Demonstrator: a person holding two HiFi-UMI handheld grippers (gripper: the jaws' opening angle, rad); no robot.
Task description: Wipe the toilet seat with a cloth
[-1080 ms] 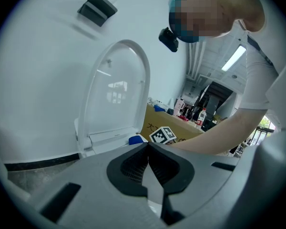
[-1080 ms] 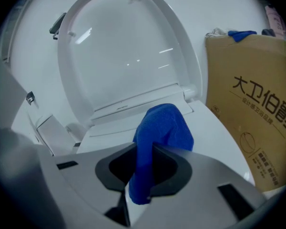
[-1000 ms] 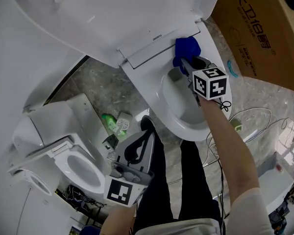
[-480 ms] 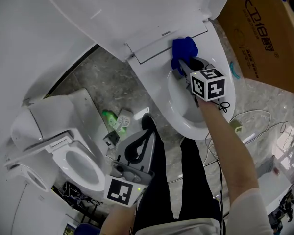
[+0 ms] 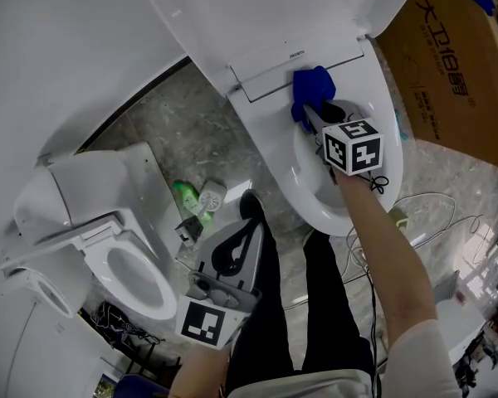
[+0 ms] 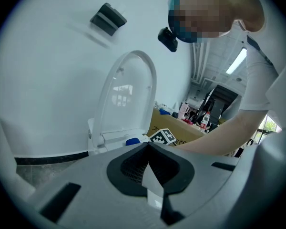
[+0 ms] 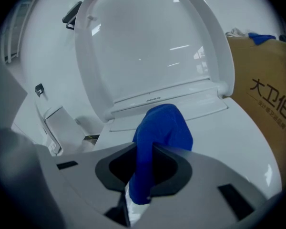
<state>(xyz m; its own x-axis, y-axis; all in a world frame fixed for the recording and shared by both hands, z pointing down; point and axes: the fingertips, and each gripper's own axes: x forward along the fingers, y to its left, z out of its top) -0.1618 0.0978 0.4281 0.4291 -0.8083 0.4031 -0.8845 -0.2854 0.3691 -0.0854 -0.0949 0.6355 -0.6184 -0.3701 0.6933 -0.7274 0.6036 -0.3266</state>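
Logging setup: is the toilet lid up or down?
Up: the toilet lid stands raised behind the seat, inner face showing.

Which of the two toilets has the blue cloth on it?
The upper toilet beside the cardboard box; the right hand-held gripper holds the cloth there.

The cloth [image 5: 313, 85] lies at the back of the toilet seat [image 5: 383, 110], just before the raised lid [image 5: 257, 15], pinched in the right tongs [image 5: 311, 113]. A cardboard box [image 5: 461, 65] stands right of this toilet. A second toilet [image 5: 137, 276] sits to its left, with a bottle [image 5: 184, 197] on the floor [image 5: 149, 131] between them. The left tongs [image 5: 242, 226] hang well apart from the seat.
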